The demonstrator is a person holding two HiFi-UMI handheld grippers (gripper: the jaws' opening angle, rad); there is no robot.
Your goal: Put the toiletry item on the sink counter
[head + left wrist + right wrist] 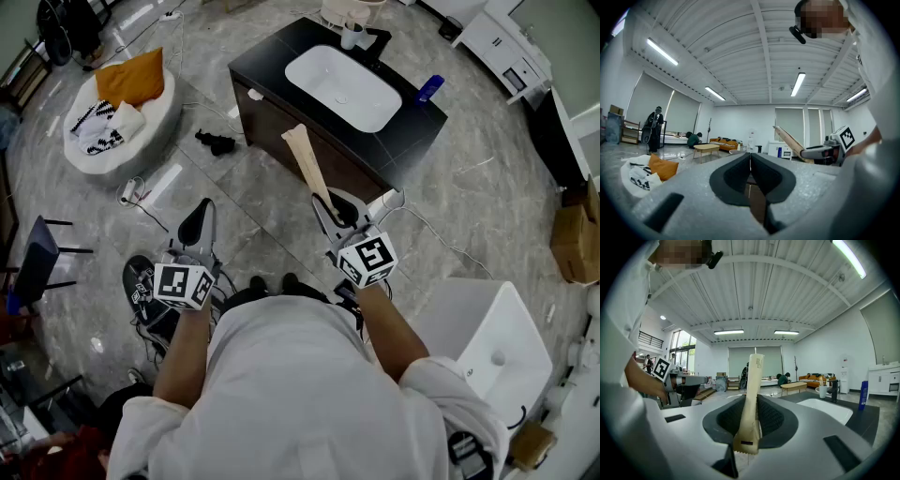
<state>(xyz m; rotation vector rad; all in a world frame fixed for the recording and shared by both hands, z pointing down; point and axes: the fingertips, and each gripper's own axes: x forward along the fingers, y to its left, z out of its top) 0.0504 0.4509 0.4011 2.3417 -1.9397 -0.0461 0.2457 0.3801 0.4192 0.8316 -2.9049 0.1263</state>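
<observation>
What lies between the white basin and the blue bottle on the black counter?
Nothing stands there: only a bare strip of the black counter lies between the basin and the blue bottle, as the head view shows.

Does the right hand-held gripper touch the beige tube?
Touching. The right gripper view shows the right hand-held gripper pressing both pads on the beige tube.

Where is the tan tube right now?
Head view, centre: the tan tube is clamped in the right hand-held gripper, pointing toward the black sink counter just ahead.
</observation>
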